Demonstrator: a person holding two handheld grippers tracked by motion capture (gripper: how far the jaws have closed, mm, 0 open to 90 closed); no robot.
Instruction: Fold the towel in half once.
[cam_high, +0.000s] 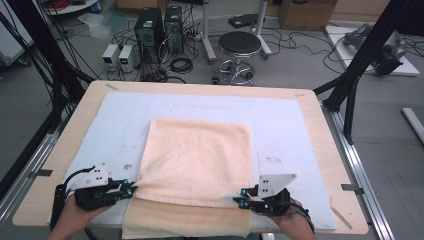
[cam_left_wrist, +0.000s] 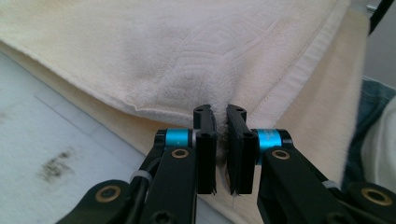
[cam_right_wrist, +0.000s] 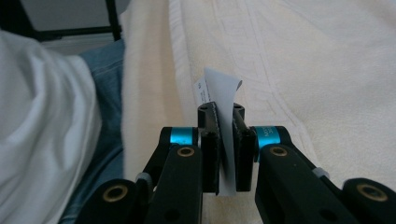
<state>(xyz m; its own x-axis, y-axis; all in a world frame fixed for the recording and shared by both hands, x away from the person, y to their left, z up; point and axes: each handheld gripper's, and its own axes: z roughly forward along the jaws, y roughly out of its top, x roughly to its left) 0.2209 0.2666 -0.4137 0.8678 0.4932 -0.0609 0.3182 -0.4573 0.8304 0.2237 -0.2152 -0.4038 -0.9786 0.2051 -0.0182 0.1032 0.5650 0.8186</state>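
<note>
Now your left gripper (cam_high: 131, 190) and right gripper (cam_high: 239, 200) fingers pinch the cream terry towel's (cam_high: 197, 155) near corners; lift evenly, keeping the white care tag (cam_right_wrist: 219, 95) clamped.

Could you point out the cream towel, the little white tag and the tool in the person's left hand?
towel (cam_high: 197, 150): high view, middle of its upper layer.
white tag (cam_right_wrist: 223, 91): right gripper view, its upper part above the jaws.
left tool (cam_left_wrist: 221, 122): left gripper view, between its fingertips.

Matt, nubby terry-cloth towel (cam_high: 197, 155)
</note>
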